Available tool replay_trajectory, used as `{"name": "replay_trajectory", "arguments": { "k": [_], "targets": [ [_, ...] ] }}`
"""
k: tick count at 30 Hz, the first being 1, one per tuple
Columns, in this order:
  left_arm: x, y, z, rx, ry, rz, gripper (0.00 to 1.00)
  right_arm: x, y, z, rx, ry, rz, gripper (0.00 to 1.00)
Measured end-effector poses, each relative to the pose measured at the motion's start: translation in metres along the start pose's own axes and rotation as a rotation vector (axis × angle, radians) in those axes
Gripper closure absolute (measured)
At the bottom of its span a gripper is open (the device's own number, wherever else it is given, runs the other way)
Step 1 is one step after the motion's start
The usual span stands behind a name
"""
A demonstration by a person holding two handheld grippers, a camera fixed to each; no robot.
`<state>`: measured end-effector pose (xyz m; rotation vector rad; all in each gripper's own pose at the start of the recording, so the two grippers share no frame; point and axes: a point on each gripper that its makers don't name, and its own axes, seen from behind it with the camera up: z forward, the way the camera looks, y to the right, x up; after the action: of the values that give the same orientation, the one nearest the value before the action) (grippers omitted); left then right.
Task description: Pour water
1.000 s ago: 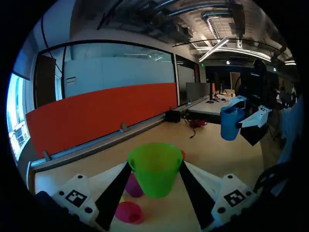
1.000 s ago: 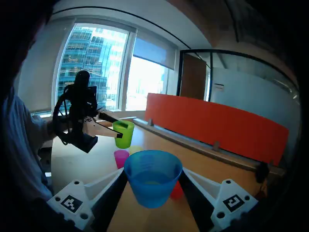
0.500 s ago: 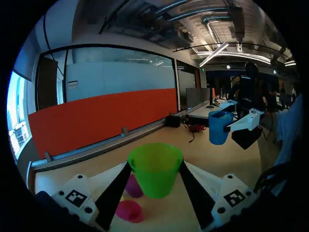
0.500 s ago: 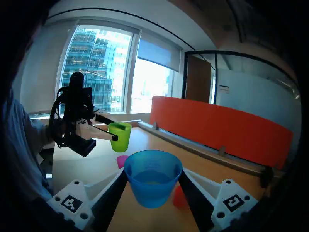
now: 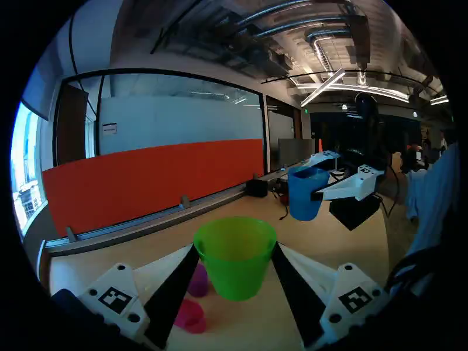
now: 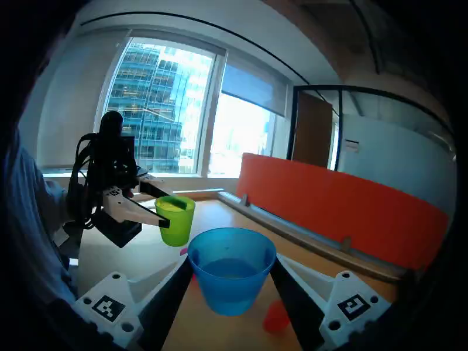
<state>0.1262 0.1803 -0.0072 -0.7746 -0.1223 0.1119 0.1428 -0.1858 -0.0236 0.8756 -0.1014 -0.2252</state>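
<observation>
Green cup (image 5: 236,266) is clamped between both fingers of the left gripper (image 5: 235,253), one finger pressed against each side, with the cup upright and its mouth open upward. Blue cup (image 6: 231,284) is clamped the same way between both fingers of the right gripper (image 6: 231,270), also upright, and water (image 6: 231,268) fills its lower part. Both cups are held above the wooden table (image 5: 345,245). In the left gripper view the blue cup hangs farther off to the right, higher than the green cup and apart from it. Below the green cup, on the near left of the table, stand a purple cup (image 5: 199,279) and a pink cup (image 5: 190,316). A red cup (image 6: 275,317) stands on the table just right of the blue cup. An orange panel (image 5: 152,175) runs along the far edge of the table. A light sleeve (image 6: 29,234) is at the left edge of the right gripper view, with a window (image 6: 164,117) beyond.
</observation>
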Motion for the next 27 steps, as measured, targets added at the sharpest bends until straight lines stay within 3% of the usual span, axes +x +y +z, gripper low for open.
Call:
{"name": "replay_trajectory", "arguments": {
  "k": [27],
  "targets": [
    [-0.008,0.023,-0.004,-0.041,0.012,-0.003,0.13,0.039,0.0,0.028,0.033,0.019,-0.316,0.1]
  ]
}}
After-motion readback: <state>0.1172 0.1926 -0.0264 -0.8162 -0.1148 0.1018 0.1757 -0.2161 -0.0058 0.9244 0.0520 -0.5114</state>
